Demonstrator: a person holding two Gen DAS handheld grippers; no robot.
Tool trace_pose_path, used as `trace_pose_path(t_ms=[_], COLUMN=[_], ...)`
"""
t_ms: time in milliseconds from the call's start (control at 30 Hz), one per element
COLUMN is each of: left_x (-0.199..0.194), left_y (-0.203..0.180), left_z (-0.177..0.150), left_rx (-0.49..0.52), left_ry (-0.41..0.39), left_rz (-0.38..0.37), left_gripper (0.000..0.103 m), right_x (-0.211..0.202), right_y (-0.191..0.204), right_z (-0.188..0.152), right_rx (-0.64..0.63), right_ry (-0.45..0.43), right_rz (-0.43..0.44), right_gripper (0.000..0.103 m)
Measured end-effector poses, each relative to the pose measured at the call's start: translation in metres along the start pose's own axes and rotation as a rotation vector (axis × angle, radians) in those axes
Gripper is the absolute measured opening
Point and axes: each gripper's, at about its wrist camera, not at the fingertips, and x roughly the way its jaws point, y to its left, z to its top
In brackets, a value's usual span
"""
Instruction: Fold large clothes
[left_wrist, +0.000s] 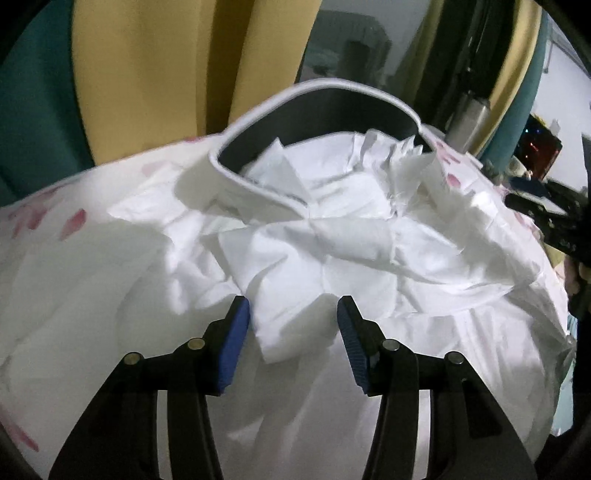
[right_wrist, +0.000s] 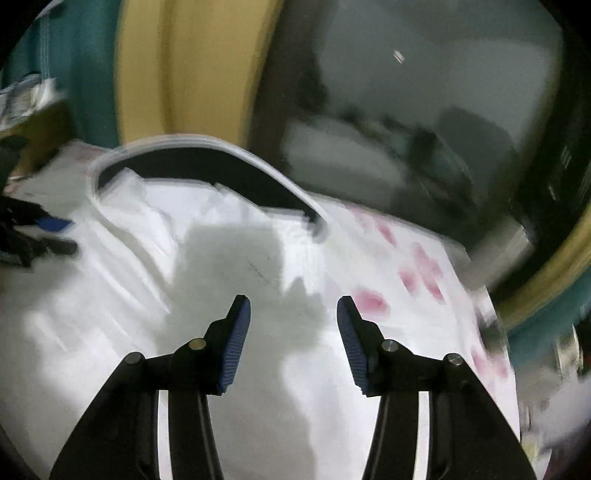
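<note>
A large crumpled white garment (left_wrist: 332, 236) lies in a heap on a white cover with pink marks (left_wrist: 74, 221). A stiff loop with a white rim and dark inside (left_wrist: 317, 107) stands at the far side of the heap. My left gripper (left_wrist: 293, 314) is open just above the garment's near folds, holding nothing. My right gripper (right_wrist: 293, 314) is open over flat white cloth (right_wrist: 110, 314) in a blurred view. The loop (right_wrist: 207, 162) shows there too. The left gripper (right_wrist: 44, 232) shows at the right wrist view's left edge, and the right gripper (left_wrist: 550, 218) at the left wrist view's right edge.
Yellow and teal curtains (left_wrist: 147, 74) hang behind the surface. A dark window or mirror (right_wrist: 424, 110) sits at the back. Cluttered items (left_wrist: 535, 147) stand at the far right. The cover's right edge (right_wrist: 491, 332) drops off past the pink marks.
</note>
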Motion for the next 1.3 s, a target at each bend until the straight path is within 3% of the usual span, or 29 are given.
trace_pose_path(t_ms=[67,100,300,433,500,600,700,733,767,1100,1300], left_x=[0.001,-0.001,-0.035,-0.032,-0.027,-0.03,-0.04,-0.043,-0.049,-0.1,-0.101], left_y=[0.001,0.002,0.015,0.023,0.022,0.023,0.029,0.031,0.033,0.085,0.116], left_z=[-0.001,0.0,-0.004,-0.012,-0.017,-0.021,-0.025,-0.027,-0.028,-0.032,-0.016], left_rx=[0.014,0.011,-0.04,-0.058,-0.063,-0.082,-0.121,-0.126,-0.133,-0.186,-0.17], left_ry=[-0.009,-0.004,-0.039,0.042,0.077,0.071,0.046,0.038,0.029,-0.078,-0.104], left_rz=[0.004,-0.004,0.074,0.078,0.079,0.091,0.094,0.101,0.107,0.201,0.248], left_gripper=[0.018,0.012,0.007,0.007,0.007,0.007,0.025,0.04,0.047,0.048,0.049], right_x=[0.006,0.009,0.012,0.009,0.007,0.001,-0.004,-0.008,-0.01,-0.037,-0.036], right_y=[-0.021,-0.029,-0.045,-0.047,-0.047,-0.042,-0.042,-0.042,-0.043,-0.027,-0.01], right_z=[-0.025,-0.035,-0.074,-0.086,-0.086,-0.089,-0.091,-0.091,-0.092,-0.08,-0.07], right_rx=[0.043,0.056,0.109,0.138,0.151,0.151,0.167,0.177,0.185,0.208,0.186], right_ry=[0.057,0.084,0.149,0.134,0.134,0.137,0.134,0.128,0.123,0.069,0.073], right_rz=[-0.034,-0.05,-0.061,-0.066,-0.06,-0.054,-0.055,-0.056,-0.056,-0.046,-0.029], right_gripper=[0.049,0.049,0.049,0.059,0.059,0.059,0.059,0.059,0.059,0.059,0.059])
